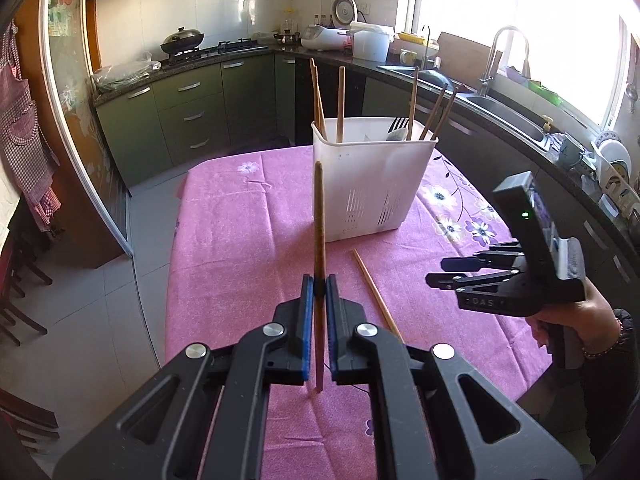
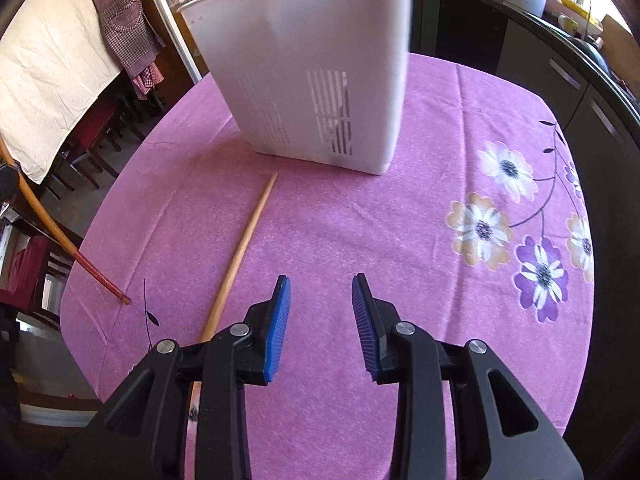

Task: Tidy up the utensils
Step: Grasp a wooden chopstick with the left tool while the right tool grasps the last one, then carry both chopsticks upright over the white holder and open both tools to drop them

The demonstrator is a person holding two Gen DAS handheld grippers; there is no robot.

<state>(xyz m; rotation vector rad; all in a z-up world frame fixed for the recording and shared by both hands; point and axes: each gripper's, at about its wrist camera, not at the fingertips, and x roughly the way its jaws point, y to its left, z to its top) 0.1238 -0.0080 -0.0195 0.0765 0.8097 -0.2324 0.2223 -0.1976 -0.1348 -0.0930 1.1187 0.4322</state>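
Left gripper (image 1: 319,292) clamped on upright chopstick (image 1: 319,216), right gripper (image 2: 321,316) spread empty; risk: stick pivoting between pads, missing white holder (image 1: 370,184).

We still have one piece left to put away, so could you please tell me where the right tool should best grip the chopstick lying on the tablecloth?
Grip the chopstick mid-length from above, fingers straddling its width. It lies flat, slim, with bare tablecloth alongside.

A wok (image 1: 182,39) sits on the stove (image 1: 218,49); a rice cooker (image 1: 323,37) stands beside; an apron (image 1: 24,120) hangs left.
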